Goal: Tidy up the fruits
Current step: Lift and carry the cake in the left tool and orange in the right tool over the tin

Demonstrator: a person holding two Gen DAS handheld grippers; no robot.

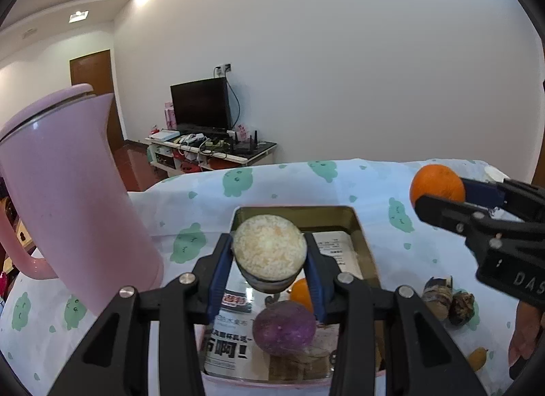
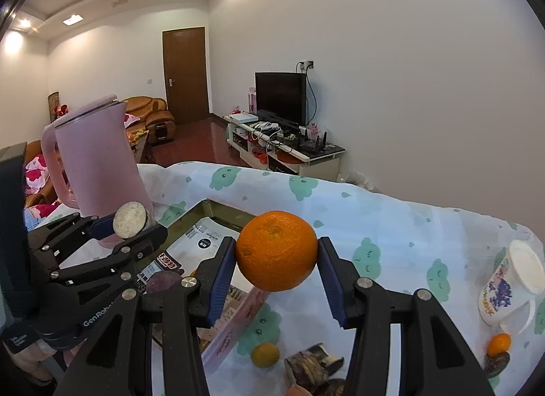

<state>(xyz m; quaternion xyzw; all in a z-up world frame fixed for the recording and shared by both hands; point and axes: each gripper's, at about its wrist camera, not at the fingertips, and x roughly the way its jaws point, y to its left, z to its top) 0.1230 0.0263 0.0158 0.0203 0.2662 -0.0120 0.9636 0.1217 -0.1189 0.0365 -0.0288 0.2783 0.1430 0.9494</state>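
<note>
My left gripper (image 1: pixel 269 253) is shut on a pale round cut piece with dark skin (image 1: pixel 269 242), held above a gold metal tin (image 1: pixel 296 211). Inside the tin lie a purple sweet potato (image 1: pixel 284 328) and a small orange (image 1: pixel 301 294) on printed packets. To the right, my right gripper (image 1: pixel 442 193) is shut on a large orange (image 1: pixel 436 185). In the right wrist view that orange (image 2: pixel 276 254) sits between the blue pads of the right gripper (image 2: pixel 276 259), just right of the tin (image 2: pixel 224 212). The left gripper (image 2: pixel 131 227) with its pale piece (image 2: pixel 129 222) is on the left.
A tall pink jug (image 1: pixel 78 208) (image 2: pixel 102 164) stands left of the tin. On the green-patterned cloth lie a tipped mug (image 2: pixel 511 287), two small oranges (image 2: pixel 499 344) (image 2: pixel 265 355) and dark brown husky pieces (image 1: pixel 439 294) (image 2: pixel 313 365). A pink strip (image 2: pixel 238 317) borders the tin.
</note>
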